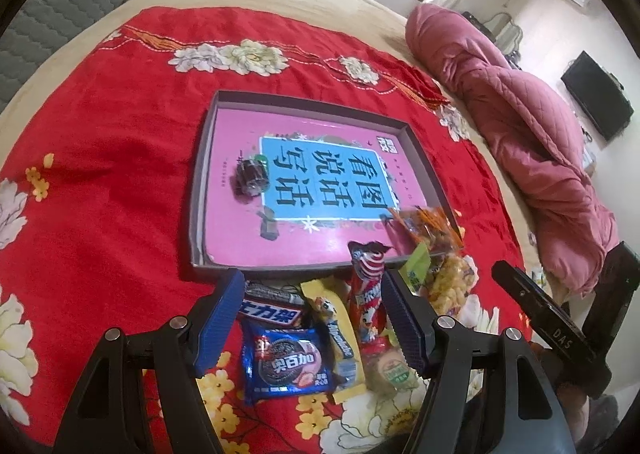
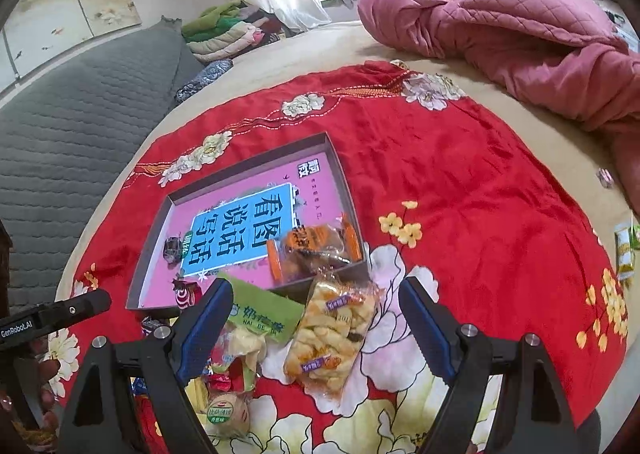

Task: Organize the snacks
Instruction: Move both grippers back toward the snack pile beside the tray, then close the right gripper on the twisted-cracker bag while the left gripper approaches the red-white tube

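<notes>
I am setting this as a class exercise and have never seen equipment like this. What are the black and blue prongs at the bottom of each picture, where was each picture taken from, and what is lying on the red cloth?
There is no robot here. A person holds a two-finger gripper in each hand, and a wide-angle camera on each one looks forward along its fingers. The prongs are those fingers.

One picture comes from the left gripper, the other from the right gripper. Both are open and hold nothing.

On the red flowered cloth lies a shallow box tray with a pink and blue printed bottom. Inside it are a small dark wrapped sweet and an orange snack packet in one corner.

The other snacks lie in a pile on the cloth just outside the tray, among them a blue cookie packet and a clear bag of yellow puffs.
</notes>
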Demonstrator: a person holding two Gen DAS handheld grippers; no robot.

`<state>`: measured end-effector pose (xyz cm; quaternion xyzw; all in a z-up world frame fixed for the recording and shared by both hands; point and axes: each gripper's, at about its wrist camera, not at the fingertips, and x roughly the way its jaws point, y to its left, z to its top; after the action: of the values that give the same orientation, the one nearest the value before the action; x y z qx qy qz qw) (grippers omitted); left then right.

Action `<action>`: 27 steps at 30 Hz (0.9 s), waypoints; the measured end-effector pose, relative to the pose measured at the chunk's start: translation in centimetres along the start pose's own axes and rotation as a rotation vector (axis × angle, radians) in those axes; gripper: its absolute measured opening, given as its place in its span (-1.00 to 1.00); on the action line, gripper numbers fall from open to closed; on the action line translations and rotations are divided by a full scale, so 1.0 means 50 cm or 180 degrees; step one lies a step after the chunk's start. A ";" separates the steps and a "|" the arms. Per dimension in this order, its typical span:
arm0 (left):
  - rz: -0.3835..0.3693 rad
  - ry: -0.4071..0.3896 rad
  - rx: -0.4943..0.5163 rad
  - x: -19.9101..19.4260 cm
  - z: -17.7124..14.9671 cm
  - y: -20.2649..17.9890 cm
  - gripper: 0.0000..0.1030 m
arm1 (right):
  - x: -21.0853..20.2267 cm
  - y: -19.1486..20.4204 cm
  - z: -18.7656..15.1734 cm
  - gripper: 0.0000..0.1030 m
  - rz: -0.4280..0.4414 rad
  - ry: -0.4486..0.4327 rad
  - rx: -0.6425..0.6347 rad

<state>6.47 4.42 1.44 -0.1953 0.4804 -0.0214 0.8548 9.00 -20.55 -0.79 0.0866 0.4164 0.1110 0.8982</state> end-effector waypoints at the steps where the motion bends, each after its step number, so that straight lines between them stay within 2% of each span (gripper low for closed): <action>1: 0.0009 0.0006 0.0010 0.002 -0.001 -0.003 0.41 | 0.001 0.000 -0.004 0.65 -0.0001 0.0009 0.0003; 4: 0.0007 0.0020 0.0036 0.005 -0.004 -0.011 0.41 | 0.001 -0.001 -0.011 0.74 -0.0053 0.0004 0.0004; 15: 0.0018 0.0085 0.0137 0.025 -0.025 -0.044 0.41 | 0.005 0.008 -0.031 0.78 -0.0045 0.0050 -0.0084; 27: 0.0045 0.0199 0.0198 0.056 -0.042 -0.061 0.41 | 0.034 -0.024 -0.054 0.78 -0.0079 0.0205 0.0129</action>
<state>6.68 0.33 -0.75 -0.1645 0.5073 -0.0364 0.8451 8.16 -21.05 -4.05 0.0960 0.4483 0.0941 0.8837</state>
